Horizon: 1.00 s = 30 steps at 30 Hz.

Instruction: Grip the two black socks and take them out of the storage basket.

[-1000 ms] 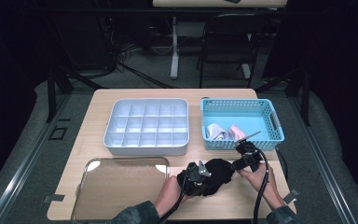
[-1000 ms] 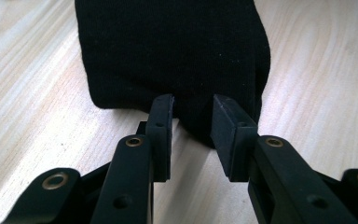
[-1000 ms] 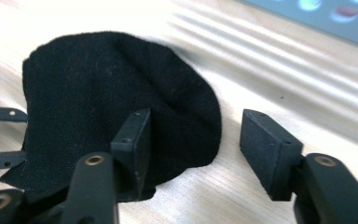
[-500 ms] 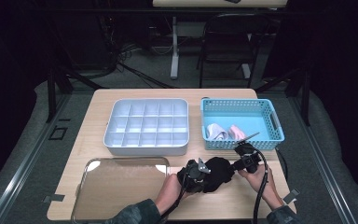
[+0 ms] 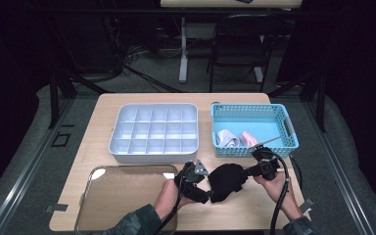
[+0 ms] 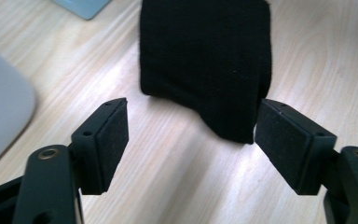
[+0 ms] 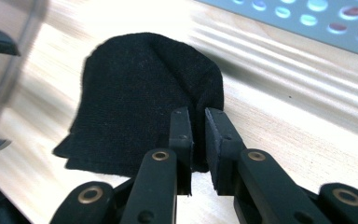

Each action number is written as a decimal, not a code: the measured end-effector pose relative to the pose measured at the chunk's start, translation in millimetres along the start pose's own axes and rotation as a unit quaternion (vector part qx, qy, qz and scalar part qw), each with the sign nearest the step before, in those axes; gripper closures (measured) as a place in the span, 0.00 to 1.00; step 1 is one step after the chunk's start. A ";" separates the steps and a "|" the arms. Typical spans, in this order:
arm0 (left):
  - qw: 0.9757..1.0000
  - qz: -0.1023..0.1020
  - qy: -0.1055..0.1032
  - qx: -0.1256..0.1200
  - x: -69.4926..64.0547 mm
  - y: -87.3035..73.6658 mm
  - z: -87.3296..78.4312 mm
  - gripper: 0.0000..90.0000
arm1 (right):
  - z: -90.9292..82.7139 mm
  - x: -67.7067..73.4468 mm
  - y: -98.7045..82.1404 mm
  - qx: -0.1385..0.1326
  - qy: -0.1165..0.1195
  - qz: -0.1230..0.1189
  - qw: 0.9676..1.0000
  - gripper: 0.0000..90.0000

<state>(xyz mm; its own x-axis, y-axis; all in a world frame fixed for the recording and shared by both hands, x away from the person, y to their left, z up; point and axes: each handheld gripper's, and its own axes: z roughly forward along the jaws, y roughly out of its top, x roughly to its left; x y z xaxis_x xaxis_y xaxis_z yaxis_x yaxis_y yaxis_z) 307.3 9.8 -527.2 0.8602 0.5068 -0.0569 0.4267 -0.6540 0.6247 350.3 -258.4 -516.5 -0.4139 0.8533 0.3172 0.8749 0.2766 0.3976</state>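
A black folded cloth [image 5: 227,181] lies on the wooden table near its front edge, between my two grippers. My left gripper [image 5: 201,194] is at the cloth's left side. Its jaws have just been opening and now stand wide apart [image 6: 193,144]. The cloth's [image 6: 205,60] near corner reaches between the pads, which do not press on it. My right gripper [image 5: 247,172] comes in from the right. Its jaws [image 7: 198,126] have closed within the last second and are shut on the cloth's [image 7: 135,98] folded edge.
A white compartment box [image 5: 154,128] stands at the back middle. A blue basket [image 5: 252,106] to its right holds a white cloth [image 5: 227,138] and a pink cloth [image 5: 248,138]. A clear tray [image 5: 122,196] lies at the front left, close to my left hand.
The left gripper has let go of the black cloth, opened and drawn back a little. The right gripper has closed on the cloth's right edge and stayed in place.
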 end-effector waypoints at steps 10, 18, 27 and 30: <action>1.000 -0.010 0.008 -0.016 5.1 -10.4 -16.5 0.18 | -13.1 11.1 1.5 -0.030 0.042 -0.004 0.999 0.91; 1.000 -0.020 0.015 -0.013 9.2 -19.5 -24.1 0.18 | -4.4 31.3 4.3 -0.024 0.057 -0.023 0.998 0.91; 1.000 -0.021 0.016 -0.009 12.9 -21.4 -24.9 0.18 | 16.7 53.2 8.4 0.003 0.058 -0.050 0.997 0.91; 1.000 -0.021 0.017 -0.008 12.8 -21.2 -24.3 0.18 | 24.5 59.5 8.5 0.013 0.058 -0.054 0.997 0.90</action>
<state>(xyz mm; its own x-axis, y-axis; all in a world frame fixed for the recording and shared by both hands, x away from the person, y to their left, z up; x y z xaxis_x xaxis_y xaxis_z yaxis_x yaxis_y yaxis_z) 302.5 43.8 -522.3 0.8316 0.5523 -0.0573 0.4575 -0.6231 0.6344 339.3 -194.4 -515.4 -0.5306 0.7615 0.3722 0.8294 0.3758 0.4134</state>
